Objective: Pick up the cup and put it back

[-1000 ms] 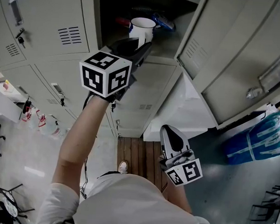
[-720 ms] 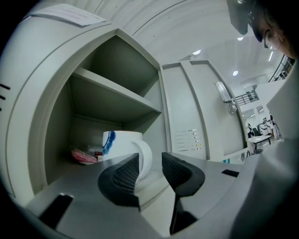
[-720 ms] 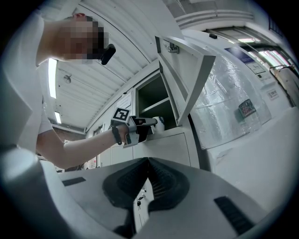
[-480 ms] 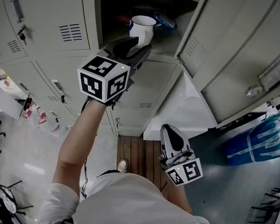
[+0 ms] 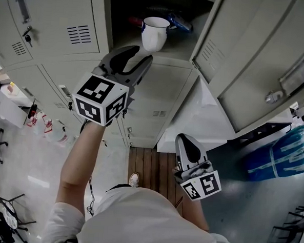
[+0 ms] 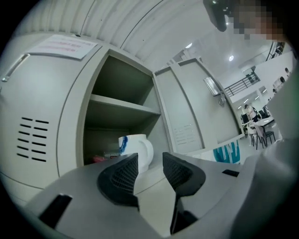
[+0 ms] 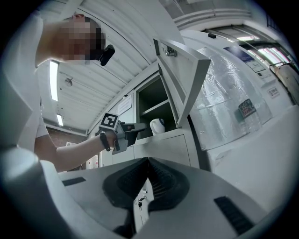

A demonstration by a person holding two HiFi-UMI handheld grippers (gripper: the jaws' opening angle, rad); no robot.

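The white cup (image 5: pixel 155 34) with a blue rim stands upright on the shelf of the open locker compartment (image 5: pixel 179 53). My left gripper (image 5: pixel 139 57) hangs just in front of the shelf's edge, apart from the cup. Its jaws have just been opening, and nothing is between them. In the left gripper view the cup (image 6: pixel 138 148) shows beyond the left gripper (image 6: pixel 150 162), a little left of its gap. My right gripper (image 5: pixel 186 142) is held low near my body, shut and empty. The right gripper view shows the right gripper (image 7: pixel 148 164) closed, with the cup (image 7: pixel 157 125) far off.
The locker's door (image 5: pixel 258 63) swings open to the right. A red thing and a blue packet (image 5: pixel 177 23) lie behind the cup. Closed lockers (image 5: pixel 49 30) fill the left. A plastic-wrapped white box (image 5: pixel 206 121) and a blue bag (image 5: pixel 278 152) stand lower right.
The left gripper has drawn back from the cup, down and to the left in the head view, and its jaws have spread. The cup stays on the shelf. The right gripper kept still.
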